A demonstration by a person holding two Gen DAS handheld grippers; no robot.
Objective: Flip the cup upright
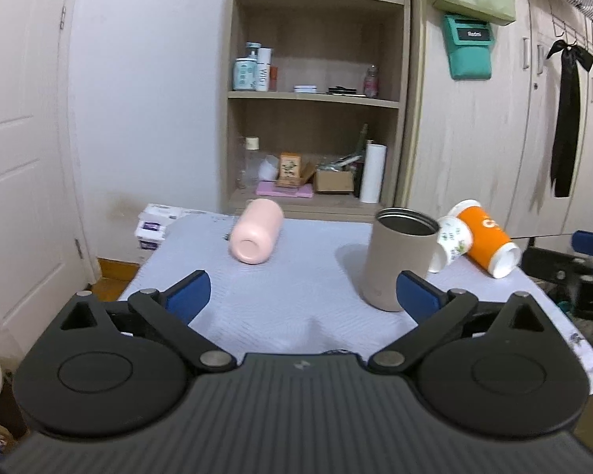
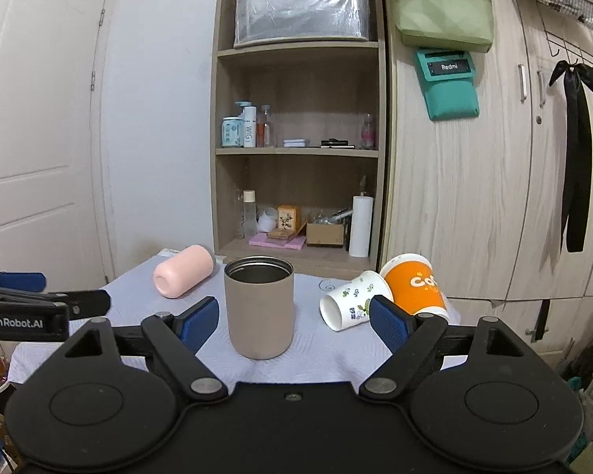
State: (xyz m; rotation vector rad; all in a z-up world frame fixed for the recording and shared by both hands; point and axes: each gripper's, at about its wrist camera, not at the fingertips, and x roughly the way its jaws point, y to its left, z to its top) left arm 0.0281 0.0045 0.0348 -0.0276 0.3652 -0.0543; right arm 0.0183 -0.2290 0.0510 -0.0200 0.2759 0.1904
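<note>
Three cups lie on their sides on a pale blue cloth-covered table (image 2: pixel 328 359): a pink cup (image 2: pixel 184 276) at centre left of the right-wrist frame, and a white floral cup (image 2: pixel 352 304) touching an orange paper cup (image 2: pixel 415 286) at centre right. A beige tumbler (image 2: pixel 259 308) already stands upright between them, mouth open.

The right gripper (image 2: pixel 294 322) is released, its blue pads spread wide and empty. The left gripper (image 1: pixel 302 290) is likewise spread and holding nothing, aimed at the bare cloth between the pink cup and the tumbler.

Likely best: grip a fallen cup across its middle, lift clear, rotate, set its base flat, and avoid knocking the tumbler.
</note>
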